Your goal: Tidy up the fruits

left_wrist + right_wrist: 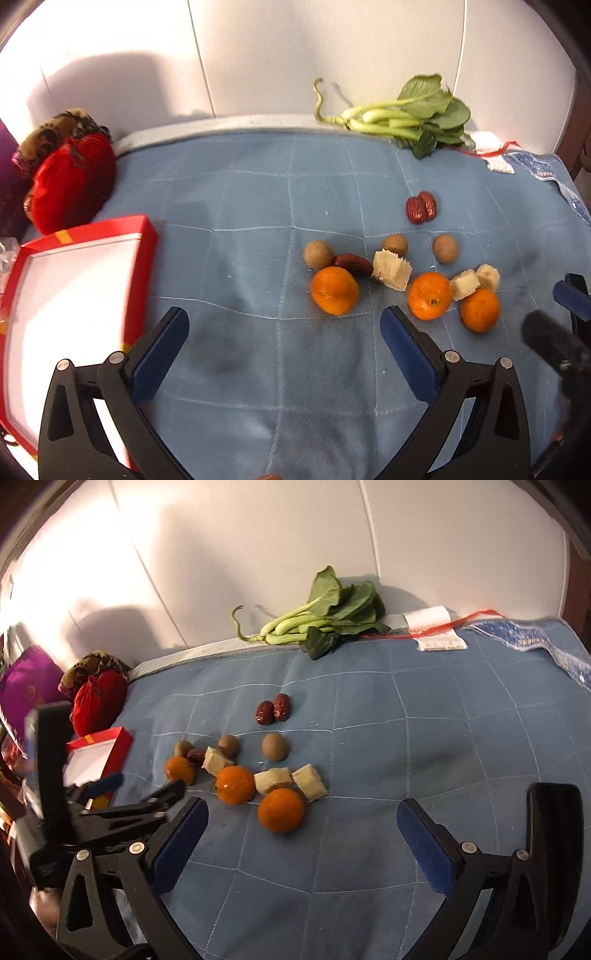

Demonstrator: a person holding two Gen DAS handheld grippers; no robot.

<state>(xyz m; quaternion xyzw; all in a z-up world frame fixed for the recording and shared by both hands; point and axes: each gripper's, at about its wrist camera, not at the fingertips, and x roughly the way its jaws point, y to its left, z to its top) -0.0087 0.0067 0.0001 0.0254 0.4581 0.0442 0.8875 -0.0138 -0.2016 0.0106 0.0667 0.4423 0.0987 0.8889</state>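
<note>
Sorting is only beginning: both the left gripper [284, 325] and the right gripper [303, 819] are hovering with jaws wide, holding nothing. The fruits [402, 273] are lying loose (tangerines, dates, longans), well right of the red box [146, 236]. Next move probably calls for closing on the nearest tangerine [280, 809].

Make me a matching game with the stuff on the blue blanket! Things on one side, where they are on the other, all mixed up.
Things:
1. leafy greens
2. red box
3. pair of red dates
4. oranges

Places:
A. at the left edge of the blanket
B. nearest the grippers, in the fruit cluster
C. at the far edge, by the white wall
D. alone, just beyond the fruit cluster

Pairs: 1-C, 2-A, 3-D, 4-B
</note>
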